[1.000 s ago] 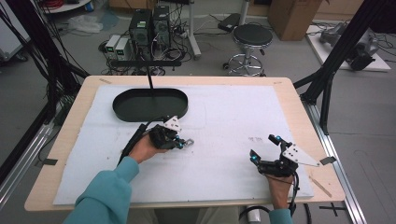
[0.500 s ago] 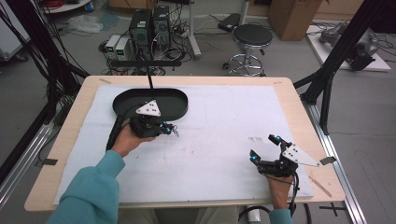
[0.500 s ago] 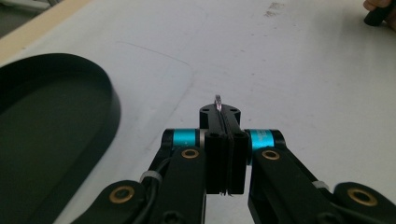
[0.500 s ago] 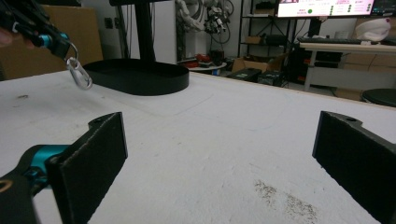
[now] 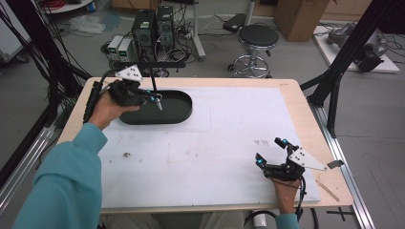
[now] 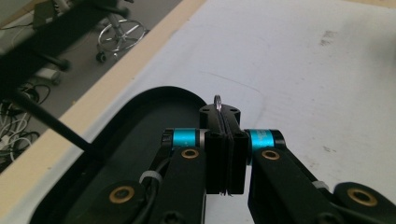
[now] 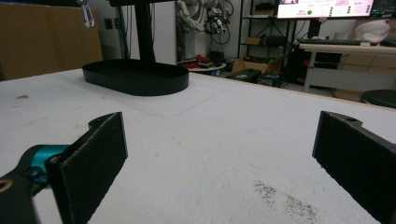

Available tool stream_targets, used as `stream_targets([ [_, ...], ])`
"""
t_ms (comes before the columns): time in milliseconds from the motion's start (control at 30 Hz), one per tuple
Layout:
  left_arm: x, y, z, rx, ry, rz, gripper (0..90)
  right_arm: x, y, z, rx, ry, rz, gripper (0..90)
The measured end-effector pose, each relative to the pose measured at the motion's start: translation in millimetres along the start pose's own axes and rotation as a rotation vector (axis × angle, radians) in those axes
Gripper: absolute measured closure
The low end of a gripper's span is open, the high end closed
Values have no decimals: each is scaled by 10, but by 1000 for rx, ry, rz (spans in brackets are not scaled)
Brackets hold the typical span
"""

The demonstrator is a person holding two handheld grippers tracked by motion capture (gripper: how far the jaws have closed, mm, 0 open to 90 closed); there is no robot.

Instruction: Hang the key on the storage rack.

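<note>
A black oval tray (image 5: pixel 177 112) lies at the table's far left, with a thin black post (image 5: pixel 153 84) rising by its back rim. My left gripper (image 5: pixel 157 101) hangs over the tray's left half, shut on a small metal ring (image 6: pixel 217 99) whose top pokes out above the closed jaws. In the left gripper view the tray (image 6: pixel 140 122) is under and left of the gripper (image 6: pixel 219 114). My right gripper (image 5: pixel 270 151) rests near the table's front right, open and holding nothing. Its view shows the gripper (image 7: pixel 224 140) with jaws wide apart and the tray (image 7: pixel 135 77) far ahead.
A white mat (image 5: pixel 229 129) covers most of the wooden table (image 5: pixel 291 95), with faint dirt specks (image 5: pixel 127 154) at its front left. A black stool (image 5: pixel 258 38) and computer boxes (image 5: pixel 153 26) stand on the floor beyond the far edge.
My left gripper has travelled from the middle of the table back and to the left, and now hangs over the tray, still shut. The right gripper has stayed put.
</note>
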State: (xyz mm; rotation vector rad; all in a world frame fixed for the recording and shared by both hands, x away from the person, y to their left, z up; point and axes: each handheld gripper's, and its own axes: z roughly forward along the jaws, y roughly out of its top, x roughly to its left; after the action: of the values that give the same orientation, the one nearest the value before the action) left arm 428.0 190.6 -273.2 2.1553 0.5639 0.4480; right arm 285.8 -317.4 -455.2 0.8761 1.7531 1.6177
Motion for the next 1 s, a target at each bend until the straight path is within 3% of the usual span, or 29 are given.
stream_targets([
  [200,250,114,-31,11,22,-18,887,-1,0,0,1,-2,-2,25],
  [467,506,326,57,47,35,-17,887,2,0,0,0,-4,-4,25],
  [700,627,431,169,76,45,-19,887,6,1,0,5,-1,5,25],
  [1000,705,379,280,99,50,-38,886,3,0,4,2,-2,3,25],
])
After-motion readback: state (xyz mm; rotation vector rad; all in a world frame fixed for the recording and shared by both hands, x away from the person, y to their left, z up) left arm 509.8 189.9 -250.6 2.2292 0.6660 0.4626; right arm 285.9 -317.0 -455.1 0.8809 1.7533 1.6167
